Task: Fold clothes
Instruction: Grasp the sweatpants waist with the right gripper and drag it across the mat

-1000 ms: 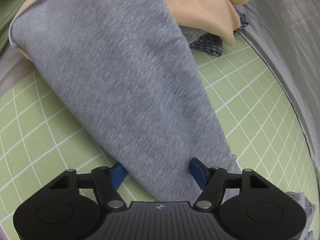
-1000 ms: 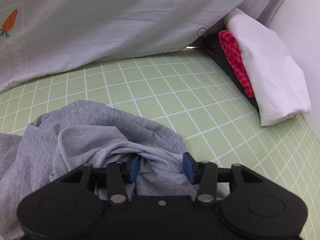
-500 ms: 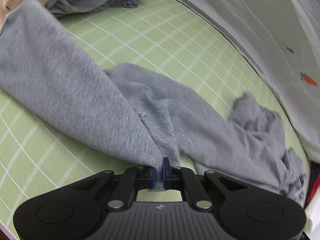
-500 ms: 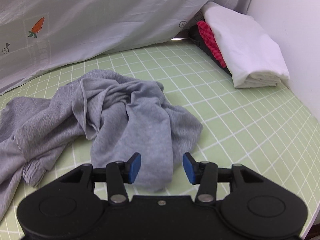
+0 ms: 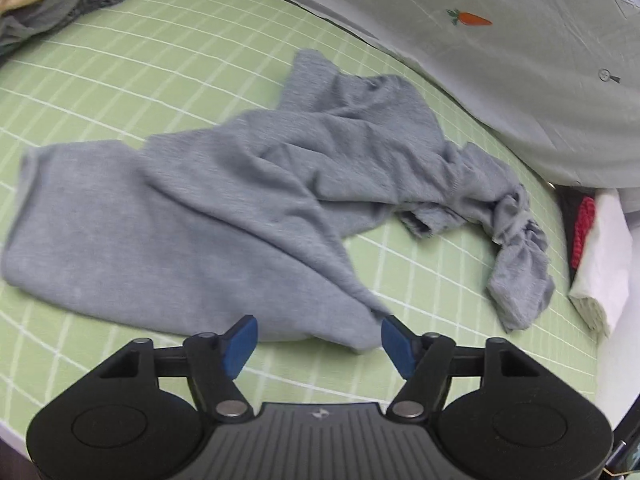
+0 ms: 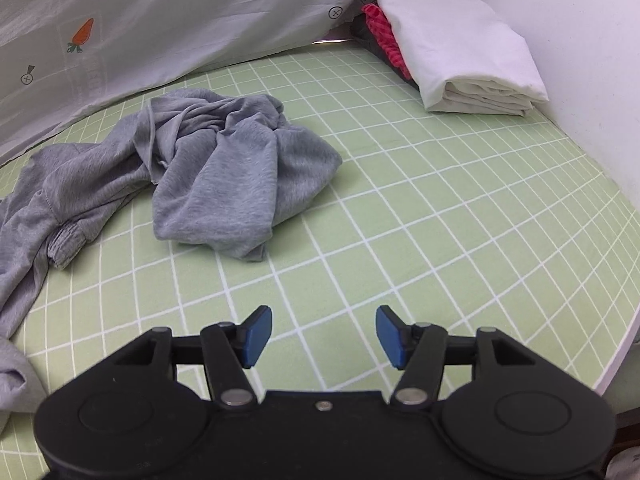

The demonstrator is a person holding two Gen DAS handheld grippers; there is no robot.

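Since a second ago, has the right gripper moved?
Yes. The right gripper has backed away from the grey garment it held, toward the near edge of the green grid mat; jaws opening, empty.

Bare green grid mat ahead, crumpled grey garment left, folded white stack far right.

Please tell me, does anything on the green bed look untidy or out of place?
Yes. The grey garment lies crumpled and twisted on the green sheet, one end bunched in a heap, not flat. The folded white cloth beside the wall looks neat.
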